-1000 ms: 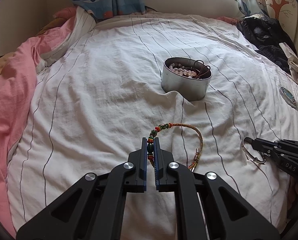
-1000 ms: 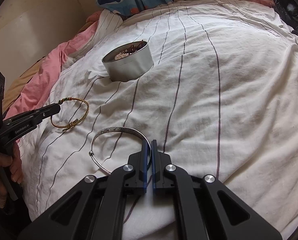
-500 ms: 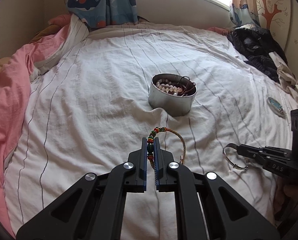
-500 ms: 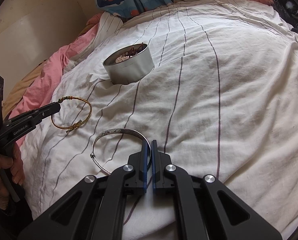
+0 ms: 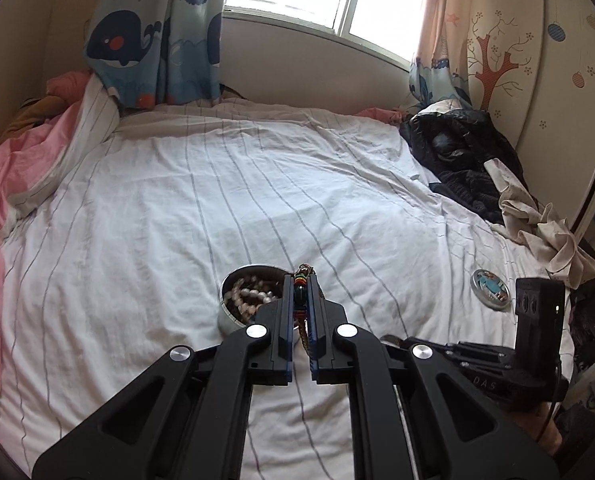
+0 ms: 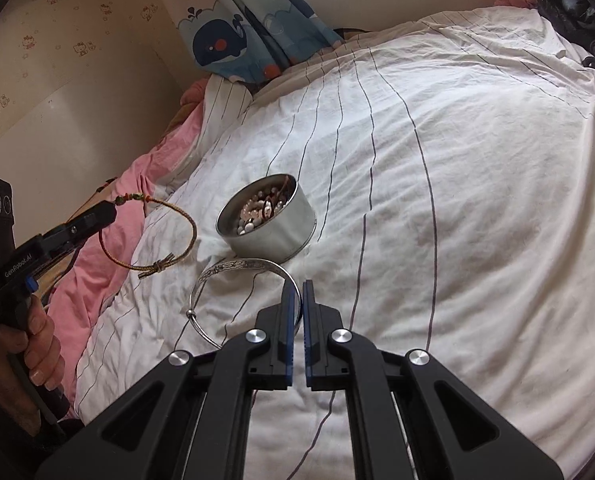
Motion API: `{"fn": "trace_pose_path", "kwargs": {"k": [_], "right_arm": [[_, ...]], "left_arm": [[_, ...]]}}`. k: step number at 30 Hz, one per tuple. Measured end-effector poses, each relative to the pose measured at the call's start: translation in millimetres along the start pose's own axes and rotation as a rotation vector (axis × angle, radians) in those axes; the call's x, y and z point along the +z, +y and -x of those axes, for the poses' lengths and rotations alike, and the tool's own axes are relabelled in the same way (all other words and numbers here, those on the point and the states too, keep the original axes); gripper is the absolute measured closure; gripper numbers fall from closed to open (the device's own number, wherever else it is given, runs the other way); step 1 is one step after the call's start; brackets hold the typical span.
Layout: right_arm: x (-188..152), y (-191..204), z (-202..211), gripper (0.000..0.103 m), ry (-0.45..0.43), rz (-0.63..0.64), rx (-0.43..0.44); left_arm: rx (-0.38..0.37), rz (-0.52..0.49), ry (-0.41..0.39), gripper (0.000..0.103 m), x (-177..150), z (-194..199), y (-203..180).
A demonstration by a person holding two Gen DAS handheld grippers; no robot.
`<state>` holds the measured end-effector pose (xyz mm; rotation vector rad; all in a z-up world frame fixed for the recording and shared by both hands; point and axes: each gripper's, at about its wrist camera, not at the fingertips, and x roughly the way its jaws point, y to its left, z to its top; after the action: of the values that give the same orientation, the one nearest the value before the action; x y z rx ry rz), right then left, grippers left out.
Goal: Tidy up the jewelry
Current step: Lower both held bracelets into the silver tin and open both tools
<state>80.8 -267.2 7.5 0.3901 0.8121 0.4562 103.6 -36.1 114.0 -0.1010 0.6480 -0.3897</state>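
Beside tin (image 6: 266,221) rim | bangle (image 6: 241,270) clamped | cord bracelet (image 6: 169,240) clamped, hanging clear

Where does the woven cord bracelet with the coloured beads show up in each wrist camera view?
Left wrist: woven cord bracelet at lower centre, clamped in the left gripper.
Right wrist: at left, hanging from that gripper.
Shared landmark: the round metal tin of beads.
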Motion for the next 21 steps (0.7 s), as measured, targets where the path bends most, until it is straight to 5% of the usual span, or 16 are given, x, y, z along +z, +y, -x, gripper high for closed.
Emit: {"fn": "trace_pose_path", "kwargs": {"k": [5, 11, 16, 18, 20, 21], "right_arm": [[-2, -13, 1, 0.098, -0.006, -0.042, 0.004], [0, -16, -1, 0.098, -0.004, -0.057, 0.023], [0, -15, 0, 0.098, -0.004, -0.056, 0.035], [0, -13, -1, 0.098, -0.001, -0.054, 0.036], [0, -12, -3, 0.098, 0.003, -0.049, 0.034], [1, -11, -4, 0.098, 0.003, -0.045, 0.031]], "left_arm": [[-0.01, 0.022, 0.061, 0.097, 8, -65, 0], [0.144, 0.049, 0.154, 0.097, -6, -120, 34], [0.239, 0.059, 0.158, 0.096, -10, -118, 57], [0.234, 0.044, 0.187, 0.085, -11, -120, 58], [0.201, 0.026, 0.219, 0.049, -12, -121, 55], [0.194, 0.014, 0.221, 0.045, -12, -120, 53]]}}
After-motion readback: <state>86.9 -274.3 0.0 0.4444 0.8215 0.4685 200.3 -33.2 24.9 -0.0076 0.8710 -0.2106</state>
